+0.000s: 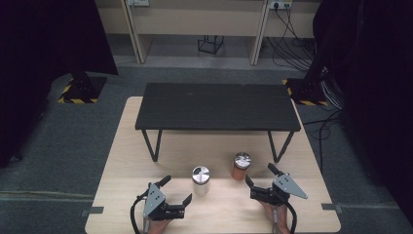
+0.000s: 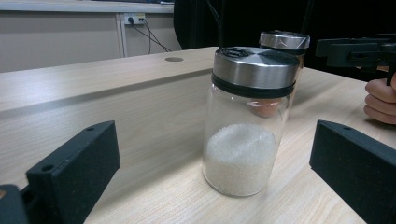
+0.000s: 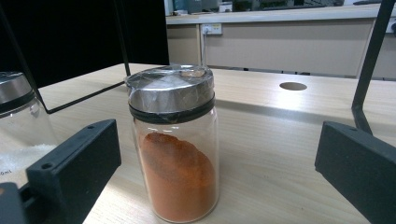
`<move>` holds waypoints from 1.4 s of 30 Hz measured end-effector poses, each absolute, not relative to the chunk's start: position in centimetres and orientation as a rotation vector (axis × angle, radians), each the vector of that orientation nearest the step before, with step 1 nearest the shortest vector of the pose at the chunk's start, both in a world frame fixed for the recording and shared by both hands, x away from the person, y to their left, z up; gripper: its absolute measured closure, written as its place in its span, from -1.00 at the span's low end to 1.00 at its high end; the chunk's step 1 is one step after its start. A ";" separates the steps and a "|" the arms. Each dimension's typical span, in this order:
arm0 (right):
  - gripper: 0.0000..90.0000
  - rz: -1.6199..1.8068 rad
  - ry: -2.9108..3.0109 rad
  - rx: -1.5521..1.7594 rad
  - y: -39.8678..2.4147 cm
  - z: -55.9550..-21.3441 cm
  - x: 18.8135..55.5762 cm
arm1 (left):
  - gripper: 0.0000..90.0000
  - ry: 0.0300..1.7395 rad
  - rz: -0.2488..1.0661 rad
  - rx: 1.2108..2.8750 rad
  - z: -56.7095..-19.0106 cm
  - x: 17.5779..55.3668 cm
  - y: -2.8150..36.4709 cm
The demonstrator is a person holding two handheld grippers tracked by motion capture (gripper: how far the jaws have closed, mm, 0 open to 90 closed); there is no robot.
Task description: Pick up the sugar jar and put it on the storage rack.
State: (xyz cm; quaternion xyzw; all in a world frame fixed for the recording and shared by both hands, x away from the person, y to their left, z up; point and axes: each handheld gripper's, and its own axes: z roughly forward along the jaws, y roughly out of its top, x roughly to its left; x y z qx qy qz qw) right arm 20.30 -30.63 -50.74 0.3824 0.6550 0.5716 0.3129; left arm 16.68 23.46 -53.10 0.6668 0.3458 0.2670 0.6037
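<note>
Both grippers sit at the near edge of the wooden table (image 1: 122,161), jaws apart, nothing clamped. Left gripper (image 1: 176,191) faces the white-powder jar (image 1: 200,180), which stands upright between its spread jaws in the left gripper view, not touched. Right gripper (image 1: 259,176) likewise faces the orange-powder jar (image 1: 241,166), just right of the white one, apart from it. Both jars have metal lids. Black rack (image 1: 216,106) stands beyond the jars.

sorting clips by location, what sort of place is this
Probably a lab or office workspace set up for recording, not a kitchen: a light wooden table on grey carpet, a black slatted metal-legged shelf on it, and wall sockets with trailing black cables behind.
</note>
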 end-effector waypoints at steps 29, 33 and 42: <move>-0.99 1.517 1.726 1.004 -30.8 -50.8 20.3 | -0.98 0.792 0.621 1.545 -53.1 16.6 23.4; -0.99 1.519 1.727 1.002 -30.8 -50.8 20.3 | -0.98 0.790 0.623 1.546 -53.1 16.6 23.4; -0.99 1.521 1.728 0.999 -30.8 -50.8 20.3 | -0.98 0.786 0.622 1.545 -53.2 16.7 23.5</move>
